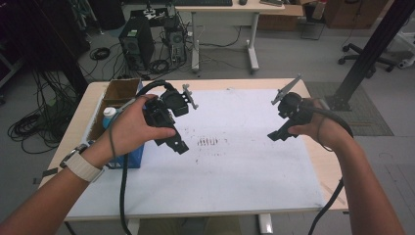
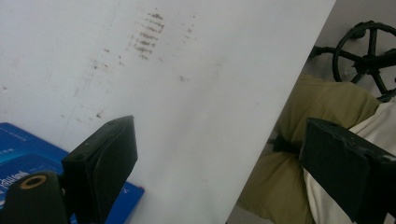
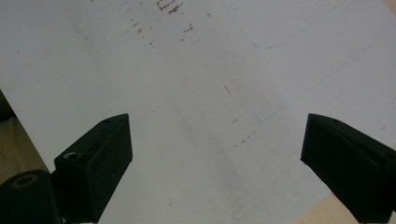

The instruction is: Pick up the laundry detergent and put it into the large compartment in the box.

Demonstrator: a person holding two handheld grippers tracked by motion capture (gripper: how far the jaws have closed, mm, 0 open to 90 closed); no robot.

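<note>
Left gripper and right gripper hover, jaws apart, empty. Brown cardboard box and blue carton sit left. Smudged white tabletop; cabled floor.

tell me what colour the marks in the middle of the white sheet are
Brownish smudge marks, clearest in the left gripper view.

Over the white-topped bench, the left black tongs and right black tongs are both held above the surface, well apart. Brown smudges lie between them. A brown cardboard box sits at the bench's left edge.
</note>
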